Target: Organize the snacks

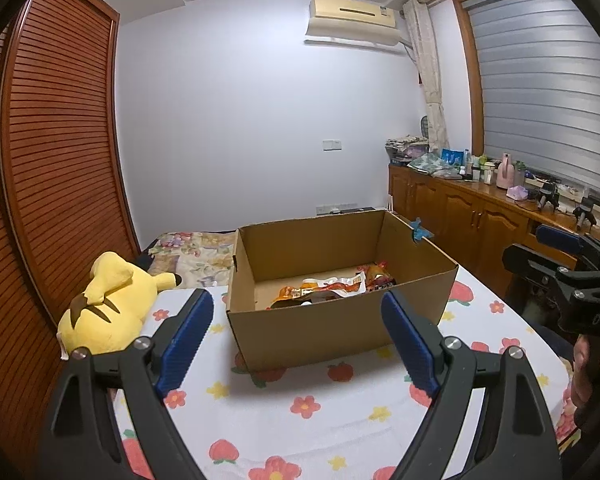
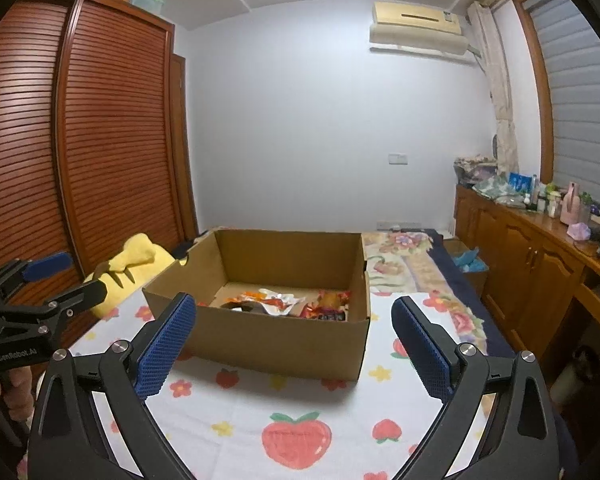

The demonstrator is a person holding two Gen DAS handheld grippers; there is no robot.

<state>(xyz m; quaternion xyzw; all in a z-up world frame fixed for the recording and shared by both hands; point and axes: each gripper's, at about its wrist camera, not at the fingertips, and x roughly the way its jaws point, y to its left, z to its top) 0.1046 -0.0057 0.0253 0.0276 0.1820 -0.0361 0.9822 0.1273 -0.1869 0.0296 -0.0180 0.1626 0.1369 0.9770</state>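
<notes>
An open cardboard box (image 1: 312,332) stands on the strawberry-print cloth (image 1: 300,432); it also shows in the right wrist view (image 2: 276,344). Several snack packets (image 1: 332,286) in orange, red and white lie on its floor, toward the right side (image 2: 288,304). My left gripper (image 1: 298,336) is open and empty, held a little before the box's near wall. My right gripper (image 2: 294,344) is open and empty, also just before the box. Each gripper shows at the edge of the other's view: the right one (image 1: 560,256) and the left one (image 2: 56,276).
A yellow plush toy (image 1: 108,304) lies left of the box against the slatted wardrobe (image 1: 56,168). A floral quilt (image 2: 408,260) lies behind the box. A wooden cabinet (image 2: 532,264) with bottles and clutter runs along the right wall.
</notes>
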